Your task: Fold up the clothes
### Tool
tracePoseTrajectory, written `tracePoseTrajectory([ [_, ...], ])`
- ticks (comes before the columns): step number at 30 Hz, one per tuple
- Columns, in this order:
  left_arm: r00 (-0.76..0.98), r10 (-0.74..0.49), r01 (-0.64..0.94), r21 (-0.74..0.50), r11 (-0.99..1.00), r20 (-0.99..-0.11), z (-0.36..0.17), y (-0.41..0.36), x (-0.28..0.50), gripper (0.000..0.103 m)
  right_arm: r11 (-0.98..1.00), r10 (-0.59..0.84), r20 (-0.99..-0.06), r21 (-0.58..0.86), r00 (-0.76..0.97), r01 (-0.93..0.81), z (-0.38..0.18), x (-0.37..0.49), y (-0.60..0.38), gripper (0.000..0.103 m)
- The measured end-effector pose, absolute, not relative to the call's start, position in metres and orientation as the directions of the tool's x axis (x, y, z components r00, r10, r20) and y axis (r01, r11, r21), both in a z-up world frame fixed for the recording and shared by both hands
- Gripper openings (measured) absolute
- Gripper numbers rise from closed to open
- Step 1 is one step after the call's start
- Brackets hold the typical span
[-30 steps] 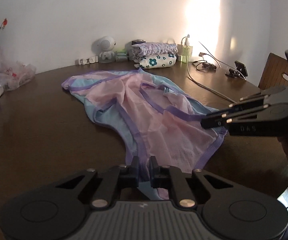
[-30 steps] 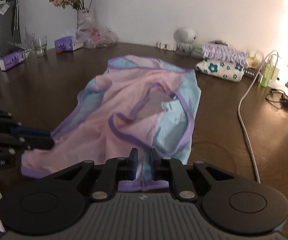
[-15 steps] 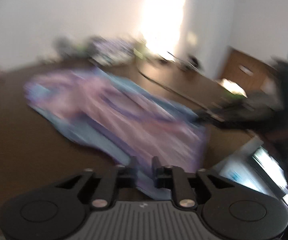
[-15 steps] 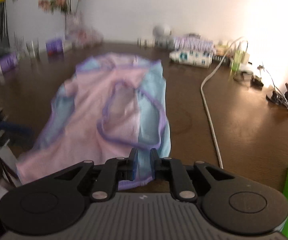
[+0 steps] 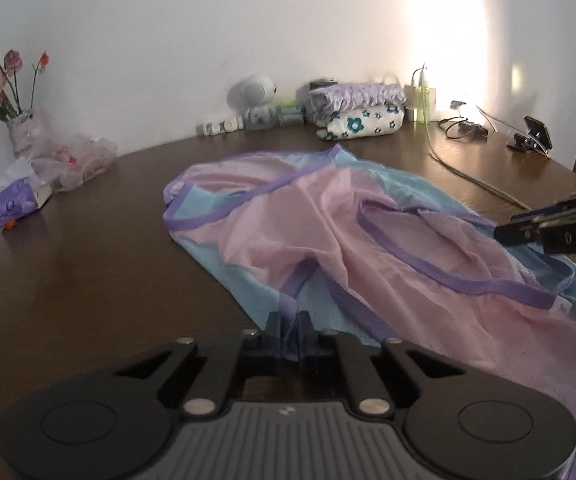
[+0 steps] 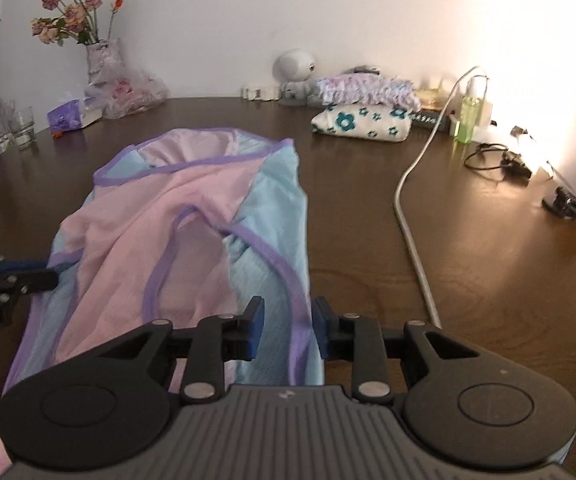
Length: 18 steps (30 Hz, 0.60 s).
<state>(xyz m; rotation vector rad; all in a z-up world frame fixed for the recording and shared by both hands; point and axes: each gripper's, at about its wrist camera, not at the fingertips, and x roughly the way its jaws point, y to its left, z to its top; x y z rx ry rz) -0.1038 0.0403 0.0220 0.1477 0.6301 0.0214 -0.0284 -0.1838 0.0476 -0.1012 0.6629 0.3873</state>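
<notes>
Now the pink-and-blue garment (image 6: pixel 192 216) lies spread on the brown table (image 6: pixel 488 280); the left gripper (image 5: pixel 288 330) pinches its near edge, while the right gripper (image 6: pixel 286 326) is opening, its jaws astride the blue hem.

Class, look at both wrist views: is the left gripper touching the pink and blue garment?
Touching. The left wrist view shows the left gripper shut on a fold of the pink and blue garment, the cloth pinched between its fingers.
</notes>
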Motion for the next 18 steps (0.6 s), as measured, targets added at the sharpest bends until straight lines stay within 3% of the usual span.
tracePoseTrajectory([
  [4,0.805,0.134,-0.014,0.207,0.978,-0.577,0.026,0.049,-0.12,0.001,0.927,0.309,-0.629,0.031,0.713,-0.375,0.044,-0.036,-0.19,0.007],
  [6,0.791,0.123,-0.002,0.199,0.98,-0.6,0.027,0.052,-0.133,0.0,0.936,0.286,-0.63,0.022,0.722,-0.351,0.044,-0.037,-0.197,0.007],
  [10,0.744,-0.086,0.111,-0.004,0.994,-0.662,0.034,0.05,-0.156,0.007,0.968,0.099,-0.593,-0.127,0.799,-0.215,0.044,-0.04,-0.2,0.008],
  [13,0.739,-0.207,0.164,-0.127,0.978,-0.641,0.052,0.066,-0.151,0.017,0.95,0.219,-0.515,-0.081,0.829,-0.301,0.063,-0.069,-0.195,0.015],
  [14,0.767,-0.194,0.138,-0.139,0.981,-0.611,0.061,0.078,-0.146,0.03,0.934,0.279,-0.506,-0.053,0.816,-0.352,0.068,-0.081,-0.191,0.018],
  [15,0.801,-0.147,0.094,-0.121,0.988,-0.58,0.068,0.09,-0.137,0.057,0.915,0.339,-0.496,-0.026,0.799,-0.403,0.072,-0.093,-0.187,0.026],
  [16,0.836,-0.073,0.034,-0.082,0.996,-0.545,0.073,0.103,-0.125,0.069,0.885,0.401,-0.502,-0.005,0.767,-0.465,0.073,-0.102,-0.182,0.036],
  [17,0.853,0.003,-0.025,-0.034,0.999,-0.523,0.076,0.114,-0.107,0.077,0.851,0.453,-0.516,0.007,0.727,-0.526,0.072,-0.112,-0.173,0.042],
  [18,0.847,0.071,-0.077,0.01,0.997,-0.527,0.077,0.123,-0.084,0.066,0.828,0.473,-0.532,-0.002,0.702,-0.56,0.067,-0.12,-0.163,0.046],
])
